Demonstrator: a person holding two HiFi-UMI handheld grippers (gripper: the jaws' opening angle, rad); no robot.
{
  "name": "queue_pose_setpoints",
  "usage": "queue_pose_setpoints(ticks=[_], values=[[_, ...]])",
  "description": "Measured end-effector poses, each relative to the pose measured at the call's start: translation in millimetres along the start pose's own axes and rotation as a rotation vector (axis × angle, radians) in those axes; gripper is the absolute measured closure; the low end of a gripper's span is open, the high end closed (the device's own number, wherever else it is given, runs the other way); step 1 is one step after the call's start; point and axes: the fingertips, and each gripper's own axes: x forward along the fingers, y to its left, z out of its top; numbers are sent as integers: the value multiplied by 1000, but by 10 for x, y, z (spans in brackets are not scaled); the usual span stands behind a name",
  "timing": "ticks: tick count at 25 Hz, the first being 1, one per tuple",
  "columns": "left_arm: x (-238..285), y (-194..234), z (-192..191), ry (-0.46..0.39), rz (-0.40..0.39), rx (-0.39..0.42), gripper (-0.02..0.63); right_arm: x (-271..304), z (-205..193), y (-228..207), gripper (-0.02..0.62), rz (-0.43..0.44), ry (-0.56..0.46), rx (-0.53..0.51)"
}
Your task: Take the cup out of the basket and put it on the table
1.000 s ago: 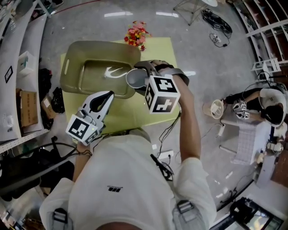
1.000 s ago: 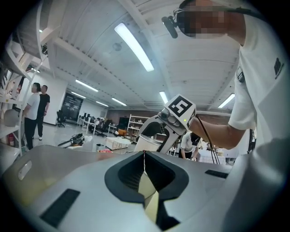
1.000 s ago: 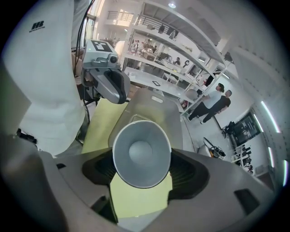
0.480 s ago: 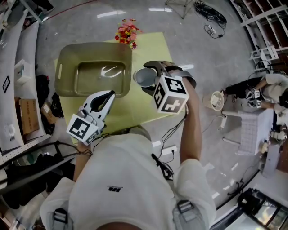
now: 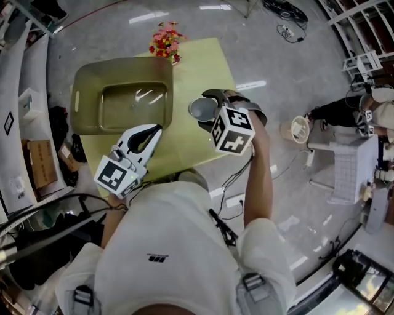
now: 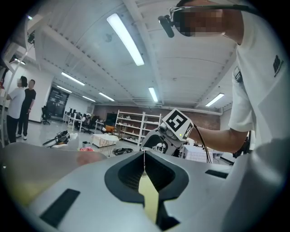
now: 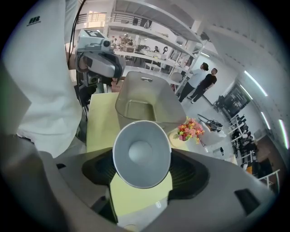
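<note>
A grey cup [image 5: 199, 109] [image 7: 141, 153] sits between the jaws of my right gripper [image 5: 204, 114] [image 7: 141, 159], which is shut on its sides. The cup hangs above the yellow-green table [image 5: 203, 67], just right of the olive-green basket [image 5: 83, 80] [image 7: 152, 97]. Its open mouth faces the right gripper's camera. The basket looks empty inside. My left gripper [image 5: 157, 130] [image 6: 144, 153] hovers at the basket's near right corner with its tips together and nothing held. It also shows in the right gripper view as the left gripper [image 7: 97, 59].
A small pot of red and yellow flowers [image 5: 164, 42] [image 7: 190, 130] stands at the table's far edge behind the basket. Shelves and boxes [image 5: 37, 147] line the left side. A seated person [image 5: 345, 111] is at the right, and cables [image 5: 280, 18] lie on the floor.
My right gripper has carried the cup to the right, away from the basket's rim and a little lower over the table. The left gripper has shifted only slightly.
</note>
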Motion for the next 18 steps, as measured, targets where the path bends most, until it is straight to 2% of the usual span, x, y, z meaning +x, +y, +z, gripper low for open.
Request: queue_pose_setpoints(ticks=[18], values=[[433,-285,-112,41,-116,-3,592,509,-625,324,255,27,20,147]])
